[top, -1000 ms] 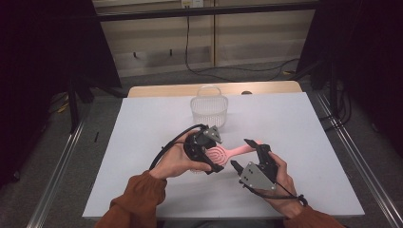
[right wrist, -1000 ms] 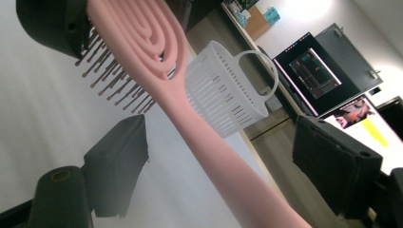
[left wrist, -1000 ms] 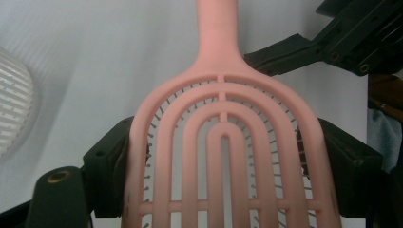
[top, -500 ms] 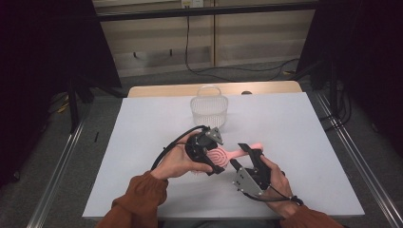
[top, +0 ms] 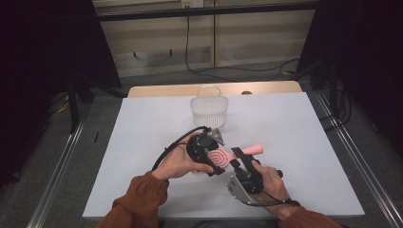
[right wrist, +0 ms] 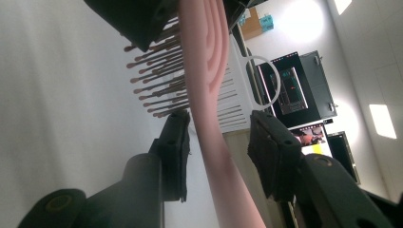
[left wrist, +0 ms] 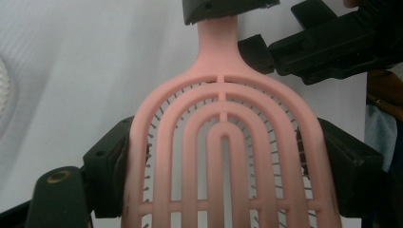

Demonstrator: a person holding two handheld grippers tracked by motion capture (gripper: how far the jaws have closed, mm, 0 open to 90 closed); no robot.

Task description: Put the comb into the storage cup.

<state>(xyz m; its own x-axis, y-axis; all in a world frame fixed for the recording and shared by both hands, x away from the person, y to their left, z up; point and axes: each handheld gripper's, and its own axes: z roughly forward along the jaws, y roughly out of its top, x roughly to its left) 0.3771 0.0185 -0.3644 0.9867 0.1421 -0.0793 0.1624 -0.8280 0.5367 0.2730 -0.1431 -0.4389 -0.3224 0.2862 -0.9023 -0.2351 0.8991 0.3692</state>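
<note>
- Change from half a second earlier: the right gripper (top: 239, 157) has edged up to the brush handle, its jaws now either side of it; the left gripper (top: 209, 154) and the brush head stay where they were.
- Count: one pink hairbrush (top: 223, 156), one clear ribbed basket (top: 209, 110) with a hoop handle, two grippers, one white table (top: 294, 123).
- Hairbrush: held just above the table's near middle, handle pointing right and away, well apart from the basket behind it.
- Left gripper: clamped on the brush head, one jaw on each edge of the vented pink paddle (left wrist: 223, 156), bristles facing down toward the table.
- Right gripper: jaws apart, straddling the pink handle (right wrist: 214, 128); the left pad sits just beside it and a gap shows on the other side.
- Hands: the left hand (top: 178, 164) wraps its gripper from the near left, forearm in a rust sleeve; the right hand (top: 271, 183) holds its gripper low, angled up and left toward the handle.
</note>
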